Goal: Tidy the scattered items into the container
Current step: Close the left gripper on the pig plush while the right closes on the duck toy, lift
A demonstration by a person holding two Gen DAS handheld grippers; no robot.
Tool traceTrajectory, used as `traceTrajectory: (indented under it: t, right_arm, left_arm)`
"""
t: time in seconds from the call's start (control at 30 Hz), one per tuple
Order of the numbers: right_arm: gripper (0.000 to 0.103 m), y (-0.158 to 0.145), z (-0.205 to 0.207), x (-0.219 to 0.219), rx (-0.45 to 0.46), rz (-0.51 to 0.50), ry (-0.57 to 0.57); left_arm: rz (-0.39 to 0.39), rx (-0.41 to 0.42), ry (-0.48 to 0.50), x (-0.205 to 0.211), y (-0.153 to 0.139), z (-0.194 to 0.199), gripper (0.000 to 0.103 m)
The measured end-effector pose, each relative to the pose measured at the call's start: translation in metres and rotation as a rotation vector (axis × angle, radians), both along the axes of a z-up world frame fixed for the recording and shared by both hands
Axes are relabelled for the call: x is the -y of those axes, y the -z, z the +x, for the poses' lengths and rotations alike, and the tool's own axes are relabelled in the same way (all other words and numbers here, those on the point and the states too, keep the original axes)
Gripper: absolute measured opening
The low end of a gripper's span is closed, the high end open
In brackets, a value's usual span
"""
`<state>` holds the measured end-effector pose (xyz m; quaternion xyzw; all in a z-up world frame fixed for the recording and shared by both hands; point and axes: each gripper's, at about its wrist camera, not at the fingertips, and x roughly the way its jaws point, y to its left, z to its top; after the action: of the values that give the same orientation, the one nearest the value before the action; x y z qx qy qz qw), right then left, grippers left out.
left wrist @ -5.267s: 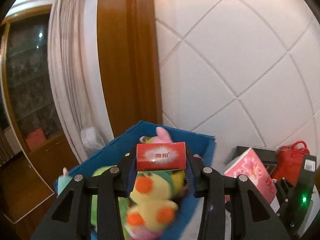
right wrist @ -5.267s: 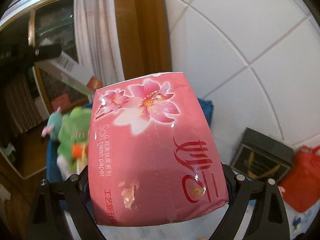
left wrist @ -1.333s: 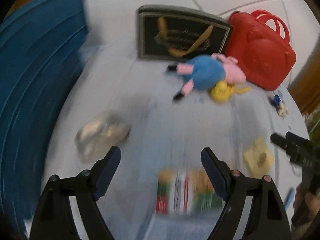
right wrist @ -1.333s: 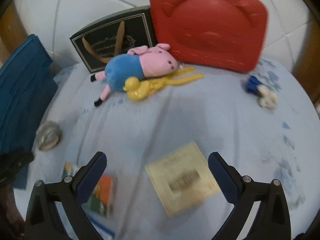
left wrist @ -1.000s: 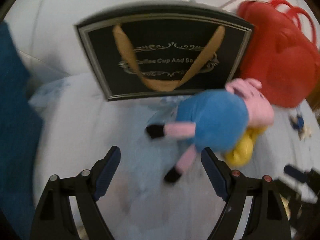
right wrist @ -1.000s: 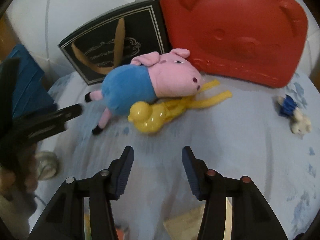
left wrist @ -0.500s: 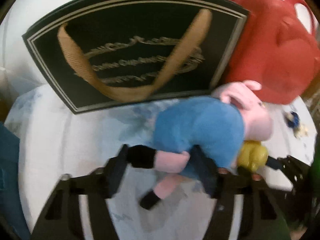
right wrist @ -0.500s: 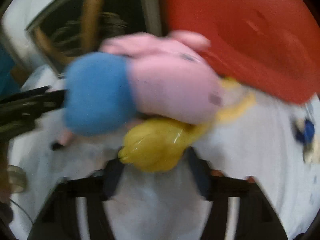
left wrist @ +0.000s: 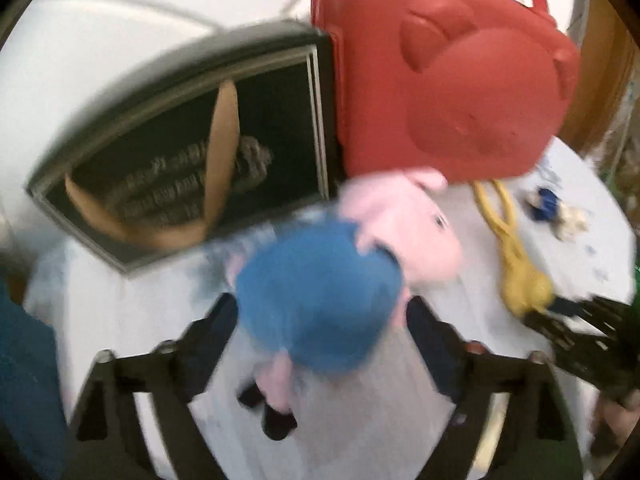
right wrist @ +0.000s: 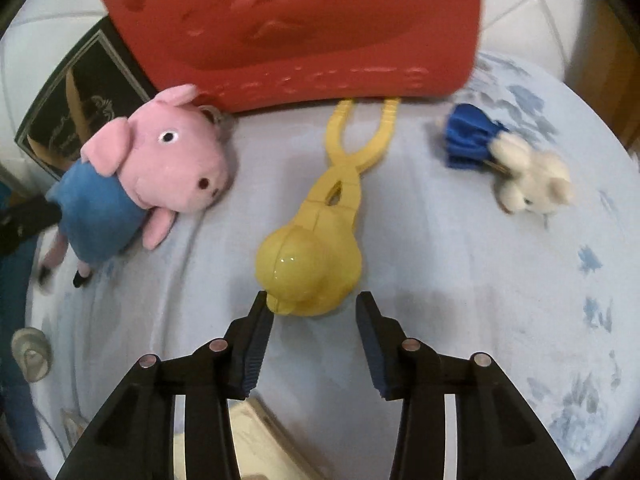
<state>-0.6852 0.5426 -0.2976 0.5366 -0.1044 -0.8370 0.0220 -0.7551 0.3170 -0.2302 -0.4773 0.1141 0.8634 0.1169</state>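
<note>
Five loose things at least lie on the pale blue sheet (right wrist: 480, 300), so in my judgement the tidying is far from done. At the far left only an edge of the blue container (left wrist: 20, 380) shows, its inside out of view, with a small grey object (right wrist: 30, 354) lying nearby. Next comes the pig plush (right wrist: 160, 168), soft, with a pink head and blue body, lying on its side. The left gripper (left wrist: 324, 332) has just opened wide around that body; blur hides whether the pads touch it. In the middle lies a glossy yellow duck-shaped clamp (right wrist: 312, 264), and the right gripper (right wrist: 314, 320), its jaws half spread and just closing, reaches its rounded head without pinching it. Furthest right lies a white rabbit toy (right wrist: 528, 184) in blue.
</note>
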Motion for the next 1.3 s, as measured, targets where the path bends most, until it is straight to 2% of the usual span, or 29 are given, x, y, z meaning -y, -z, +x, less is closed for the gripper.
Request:
traceTrajectory:
  t: [0.1, 0.17, 0.23, 0.27, 0.33, 0.37, 0.4, 0.43, 0.47, 0.5, 0.53, 0.6, 0.67, 0.8, 0.9, 1.07, 1.3]
  right_arm:
    - [0.042, -0.003, 0.003, -0.004, -0.007, -0.008, -0.011]
    - [0.043, -0.003, 0.001, -0.004, -0.011, -0.004, -0.019]
    - [0.047, -0.002, -0.002, -0.004, -0.013, -0.005, -0.018]
    - [0.05, -0.002, -0.002, -0.006, -0.014, -0.004, -0.016]
    - [0.063, 0.0, -0.006, -0.006, -0.031, -0.017, -0.008]
    - [0.067, 0.001, -0.001, -0.01, -0.041, -0.019, -0.004]
    - [0.08, 0.0, -0.004, -0.009, -0.064, -0.012, 0.007]
    - [0.084, 0.001, -0.006, -0.007, -0.075, -0.006, 0.011]
    - [0.083, 0.003, -0.009, -0.004, -0.084, 0.002, 0.014]
    - [0.067, 0.007, -0.014, -0.002, -0.063, 0.016, 0.011]
    - [0.054, 0.01, -0.015, 0.0, -0.044, 0.024, 0.007]
    - [0.054, 0.008, -0.013, 0.004, -0.035, 0.046, -0.012]
    - [0.054, 0.002, -0.004, 0.007, -0.04, 0.036, -0.027]
    - [0.054, -0.031, 0.026, 0.012, -0.113, -0.017, -0.064]
    - [0.054, -0.061, 0.047, 0.018, -0.161, -0.044, -0.094]
    - [0.053, -0.117, 0.074, 0.025, -0.255, -0.069, -0.141]
    - [0.053, -0.202, 0.126, 0.077, -0.382, -0.056, -0.24]
  left_arm:
    - [-0.031, 0.068, 0.049, -0.016, 0.019, -0.022, 0.089]
    - [-0.168, 0.058, 0.055, -0.031, 0.041, -0.027, 0.097]
    - [-0.212, 0.048, 0.043, -0.034, 0.056, -0.03, 0.096]
    - [-0.208, 0.04, 0.031, -0.032, 0.058, -0.029, 0.094]
    - [-0.16, 0.02, -0.006, -0.021, 0.052, -0.024, 0.082]
    - [-0.137, 0.022, -0.033, -0.015, 0.048, -0.02, 0.081]
    - [-0.107, 0.029, -0.067, -0.008, 0.044, -0.016, 0.079]
    - [-0.079, 0.035, -0.1, -0.001, 0.04, -0.012, 0.078]
    - [-0.057, 0.043, -0.122, 0.005, 0.037, -0.007, 0.077]
    - [-0.025, 0.06, -0.153, 0.012, 0.033, 0.0, 0.076]
    - [0.017, 0.088, -0.181, 0.021, 0.028, 0.01, 0.075]
    - [0.072, 0.107, -0.199, 0.03, 0.021, 0.031, 0.075]
    - [0.096, 0.101, -0.206, 0.035, 0.011, 0.055, 0.075]
    - [0.155, 0.08, -0.207, 0.042, -0.01, 0.094, 0.075]
    - [0.164, 0.027, -0.22, 0.046, -0.033, 0.116, 0.075]
    - [0.176, -0.076, -0.255, 0.067, -0.087, 0.151, 0.075]
    - [0.173, -0.179, -0.3, 0.099, -0.143, 0.206, 0.075]
